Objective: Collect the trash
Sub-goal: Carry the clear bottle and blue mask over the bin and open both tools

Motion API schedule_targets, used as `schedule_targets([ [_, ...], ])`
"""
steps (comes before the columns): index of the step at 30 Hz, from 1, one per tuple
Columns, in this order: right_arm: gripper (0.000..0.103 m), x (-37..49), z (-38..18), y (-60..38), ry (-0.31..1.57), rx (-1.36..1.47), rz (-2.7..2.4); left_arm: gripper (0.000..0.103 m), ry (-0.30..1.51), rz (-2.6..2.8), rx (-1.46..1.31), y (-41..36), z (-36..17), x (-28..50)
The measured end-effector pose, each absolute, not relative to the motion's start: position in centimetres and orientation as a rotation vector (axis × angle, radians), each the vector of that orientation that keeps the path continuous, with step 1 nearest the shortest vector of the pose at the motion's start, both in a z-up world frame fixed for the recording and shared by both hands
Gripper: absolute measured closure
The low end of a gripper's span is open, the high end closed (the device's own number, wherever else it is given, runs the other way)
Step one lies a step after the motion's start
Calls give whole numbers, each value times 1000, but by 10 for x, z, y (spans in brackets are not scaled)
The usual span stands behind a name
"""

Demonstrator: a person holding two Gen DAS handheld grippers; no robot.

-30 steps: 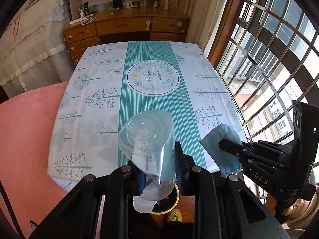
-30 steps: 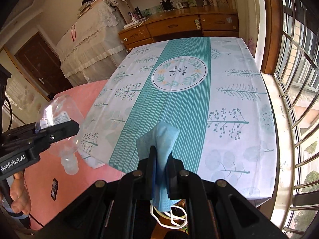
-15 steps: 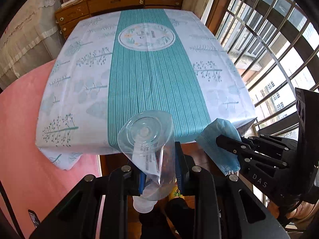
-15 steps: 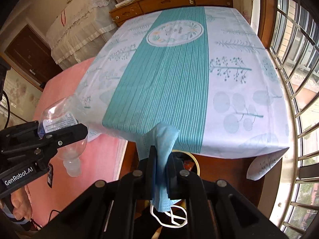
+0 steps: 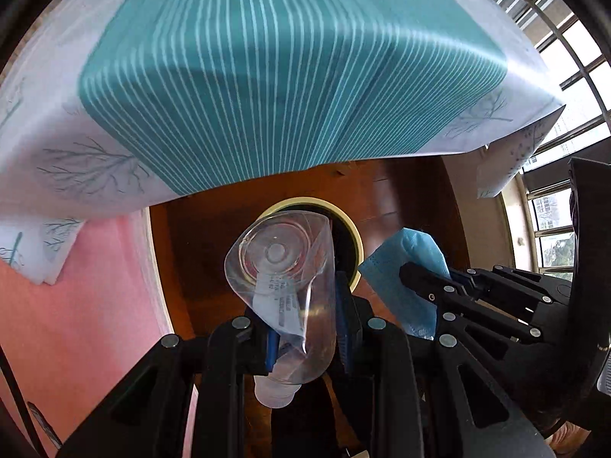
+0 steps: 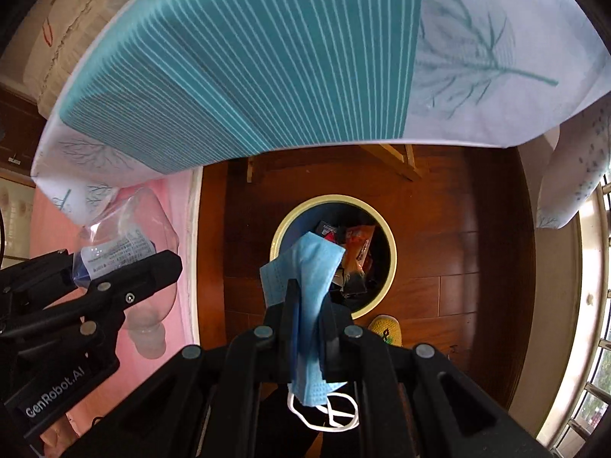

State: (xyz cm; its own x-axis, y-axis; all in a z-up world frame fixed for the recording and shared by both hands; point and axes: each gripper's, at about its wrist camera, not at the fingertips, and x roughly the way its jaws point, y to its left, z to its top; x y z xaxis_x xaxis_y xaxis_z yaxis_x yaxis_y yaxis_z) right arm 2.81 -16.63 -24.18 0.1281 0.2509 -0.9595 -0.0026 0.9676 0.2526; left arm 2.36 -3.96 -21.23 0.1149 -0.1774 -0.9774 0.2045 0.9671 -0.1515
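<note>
Open bin (image 6: 387, 236) mouth below, tablecloth (image 6: 267, 57) overhang just beyond, bare wood floor (image 6: 458, 259) around.

Home interior, lived-in room. Table (image 6: 477, 76) is draped in a white cloth with teal striped band and tree prints, hem hanging over the edge. Below the table: dark wooden plank floor (image 6: 458, 259), a round cream-rimmed waste bin (image 6: 389, 278) holding wrappers, and a pink mat (image 5: 76, 324) to the table's left. Barred window (image 5: 553, 11) right of the table, daylight outside. Lace-covered furniture (image 6: 76, 19) behind the table's far left corner.
</note>
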Motion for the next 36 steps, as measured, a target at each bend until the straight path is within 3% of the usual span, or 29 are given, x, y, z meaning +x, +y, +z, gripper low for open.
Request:
schedule_targets([
  [12,95,46,-369,-179,1463,257,98,80,1485,-264,-68,-40,-356,31],
  [23,92,50,-405,-180,1464,312,73,77,1490,-242,-52,-40,-409,38],
  [26,92,49,-412,-178,1468,323,74,63,1489,-236,-60,-37,-414,40],
  [28,92,50,-416,-178,1470,334,80,33,1473,-229,-63,-34,-416,42],
  [31,85,51,-423,-181,1481,369,79,9,1447,-180,-36,-29,-417,43],
  [32,80,52,-426,-182,1484,370,71,6,1449,-167,-29,-27,-419,43],
  [34,53,53,-430,-183,1482,365,53,1,1452,-142,-27,-22,-420,45],
  [36,50,52,-431,-184,1469,378,53,1,1451,-126,-33,-16,-421,47],
])
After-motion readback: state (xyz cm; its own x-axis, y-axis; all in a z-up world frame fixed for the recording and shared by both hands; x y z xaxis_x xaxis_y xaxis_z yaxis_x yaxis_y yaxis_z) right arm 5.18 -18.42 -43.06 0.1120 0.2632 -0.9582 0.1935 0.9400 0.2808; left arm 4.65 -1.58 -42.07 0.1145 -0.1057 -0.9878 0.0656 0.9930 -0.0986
